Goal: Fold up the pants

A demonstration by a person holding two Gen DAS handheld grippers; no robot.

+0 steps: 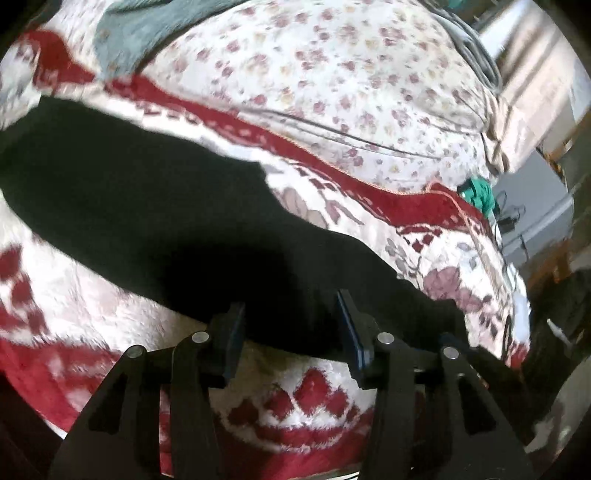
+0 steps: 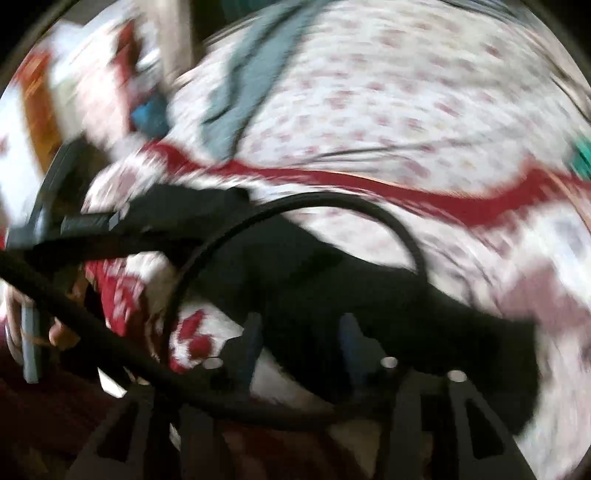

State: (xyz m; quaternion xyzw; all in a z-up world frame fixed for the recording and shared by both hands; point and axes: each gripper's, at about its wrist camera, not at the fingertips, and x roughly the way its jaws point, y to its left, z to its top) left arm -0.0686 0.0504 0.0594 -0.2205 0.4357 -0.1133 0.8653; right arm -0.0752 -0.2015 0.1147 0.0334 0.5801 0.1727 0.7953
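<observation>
The pants point(image 1: 155, 192) lie on a bed, spread as a long black band across a red-and-white patterned blanket point(image 1: 110, 317), with a floral sheet point(image 1: 332, 74) beyond and a grey-blue garment point(image 1: 136, 33) at the far side.

Handling, as judged: soft, light, limp cloth — it will sag and drag wherever it is not supported, and the plush blanket beneath may cling to it. Best taken at an edge or corner, pinching the full thickness of fabric so no layer slips free; two well-separated holds along one edge should keep the fold square.

Appearance: uniformly black, matte, no visible seams or pockets at this exposure. Edges are uneven, with a step in the far outline. Which end is waistband and which is hem cannot be told.

Left gripper point(image 1: 290, 328): fingers set wide apart, straddling the near edge of the pants, holding nothing.

Right gripper point(image 2: 299, 339): view heavily blurred; fingers appear parted over the near edge of the black cloth, nothing clamped. A black cable point(image 2: 295, 203) loops across this view.
</observation>
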